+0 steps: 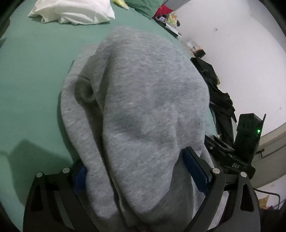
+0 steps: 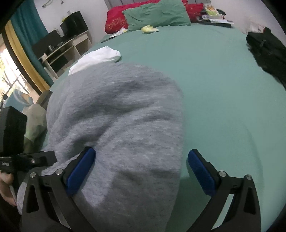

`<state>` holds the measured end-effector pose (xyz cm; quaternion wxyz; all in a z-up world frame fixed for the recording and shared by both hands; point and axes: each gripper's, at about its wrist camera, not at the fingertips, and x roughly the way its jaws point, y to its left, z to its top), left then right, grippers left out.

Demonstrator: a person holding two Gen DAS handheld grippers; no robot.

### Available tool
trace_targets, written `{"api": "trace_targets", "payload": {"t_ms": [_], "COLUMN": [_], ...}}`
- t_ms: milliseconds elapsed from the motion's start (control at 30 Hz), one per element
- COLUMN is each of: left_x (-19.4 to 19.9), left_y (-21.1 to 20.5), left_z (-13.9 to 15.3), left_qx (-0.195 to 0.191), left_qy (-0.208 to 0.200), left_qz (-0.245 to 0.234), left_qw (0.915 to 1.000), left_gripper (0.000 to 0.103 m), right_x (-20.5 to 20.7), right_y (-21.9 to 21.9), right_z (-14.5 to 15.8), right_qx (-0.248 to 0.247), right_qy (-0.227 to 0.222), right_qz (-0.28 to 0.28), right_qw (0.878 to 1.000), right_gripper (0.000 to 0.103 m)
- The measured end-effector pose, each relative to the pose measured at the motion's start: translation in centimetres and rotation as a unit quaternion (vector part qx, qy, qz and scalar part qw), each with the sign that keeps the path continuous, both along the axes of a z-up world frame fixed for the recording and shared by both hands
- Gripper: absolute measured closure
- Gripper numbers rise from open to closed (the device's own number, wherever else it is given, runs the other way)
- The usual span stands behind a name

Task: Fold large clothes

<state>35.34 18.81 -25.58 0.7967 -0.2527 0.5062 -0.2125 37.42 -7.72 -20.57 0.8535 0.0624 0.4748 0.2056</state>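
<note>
A large grey fleece garment [image 1: 143,100] lies bunched on the green bed sheet [image 1: 32,75]. In the left wrist view it drapes over and between the fingers of my left gripper [image 1: 135,164], whose blue pads stand wide apart with the cloth lying loose between them. In the right wrist view the same garment [image 2: 116,125] fills the lower left. My right gripper [image 2: 141,160] is open; its left pad [image 2: 80,169] touches the cloth and its right pad [image 2: 202,173] is over bare sheet [image 2: 223,92]. The right gripper's body [image 1: 246,139] shows at the right of the left wrist view.
A white folded cloth [image 2: 96,57] lies beyond the garment. Green and red pillows [image 2: 157,14] are at the bed's head. A black bag [image 2: 268,51] sits at the right edge. A desk with shelves [image 2: 66,46] stands to the left. The left gripper's body [image 2: 14,142] is at the far left.
</note>
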Motion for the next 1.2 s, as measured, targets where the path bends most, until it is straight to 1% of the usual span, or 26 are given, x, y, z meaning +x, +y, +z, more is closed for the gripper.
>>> {"api": "trace_targets", "payload": {"t_ms": [33,67,100,233,267,300,367,400,433,467,500,533,567,667,800,933,1033,1200], "left_x": [0.5,0.6,0.7,-0.2,-0.3,-0.3,-0.1,0.0,0.3,0.6,0.7,0.7,0.6,-0.1,-1.1,-2.8,-4.3,-7.4], "left_y": [0.1,0.4,0.4,-0.5,-0.8,-1.0,-1.4,-1.7,-2.0,-2.4,-2.7,-2.8,-3.0,-3.7,-3.3,-2.6,-1.4,1.4], "left_z": [0.1,0.0,-0.1,-0.2,-0.3,-0.2,-0.3,-0.1,-0.2,-0.5,-0.5,-0.3,0.0,1.3,2.6,5.7,8.0,13.0], "left_qx": [0.012,0.006,0.004,0.026,0.027,0.029,0.023,0.017,0.003,-0.02,-0.033,-0.034,-0.03,-0.01,-0.026,-0.031,-0.03,-0.017], "left_qy": [0.003,-0.002,-0.008,-0.044,-0.048,-0.049,-0.048,-0.049,-0.046,-0.036,-0.035,-0.038,-0.044,-0.061,-0.069,-0.107,-0.133,-0.192], "left_qz": [0.004,0.003,0.001,-0.003,-0.001,-0.003,-0.008,-0.011,-0.018,-0.022,-0.022,-0.025,-0.025,-0.025,-0.015,-0.011,-0.004,0.018], "left_qw": [0.9999,1.0,1.0,0.9987,0.9985,0.9984,0.9986,0.9986,0.9988,0.9989,0.9986,0.9984,0.9982,0.9978,0.9972,0.9937,0.9906,0.9812], "left_gripper": [0.008,0.008,0.008,0.007,0.007,0.007,0.008,0.011,0.023,0.032,0.036,0.043,0.047,0.056,0.059,0.059,0.059,0.059], "right_x": [0.1,0.2,0.3,-0.1,-0.3,-0.6,-1.1,-1.2,-1.2,-1.3,-1.5,-1.8,-2.2,-3.1,-4.7,-6.0,-7.0,-8.4], "right_y": [-0.3,-0.8,-1.3,-3.0,-3.3,-3.6,-3.1,-2.9,-2.7,-2.4,-2.3,-2.1,-2.0,-1.6,-0.8,0.0,1.1,4.4], "right_z": [-0.2,-0.5,-0.6,-2.1,-2.6,-3.1,-3.1,-3.3,-3.4,-3.8,-3.7,-3.5,-3.3,-2.1,0.9,4.2,6.7,11.4], "right_qx": [0.012,0.027,0.044,0.116,0.135,0.155,0.159,0.171,0.191,0.217,0.218,0.215,0.214,0.205,0.186,0.179,0.174,0.172], "right_qy": [0.01,0.025,0.035,0.07,0.074,0.066,0.049,0.05,0.054,0.064,0.059,0.051,0.045,0.03,-0.011,-0.048,-0.073,-0.125], "right_qz": [0.001,-0.01,-0.009,-0.012,-0.017,-0.024,-0.024,-0.024,-0.023,-0.025,-0.037,-0.04,-0.043,-0.051,-0.046,-0.034,-0.021,0.004], "right_qw": [1.0,0.999,0.998,0.991,0.988,0.985,0.986,0.984,0.98,0.974,0.973,0.975,0.975,0.977,0.981,0.982,0.982,0.977], "right_gripper": [0.001,0.001,0.001,0.001,0.0,0.0,0.002,0.005,0.024,0.027,0.029,0.033,0.038,0.045,0.047,0.048,0.048,0.048]}}
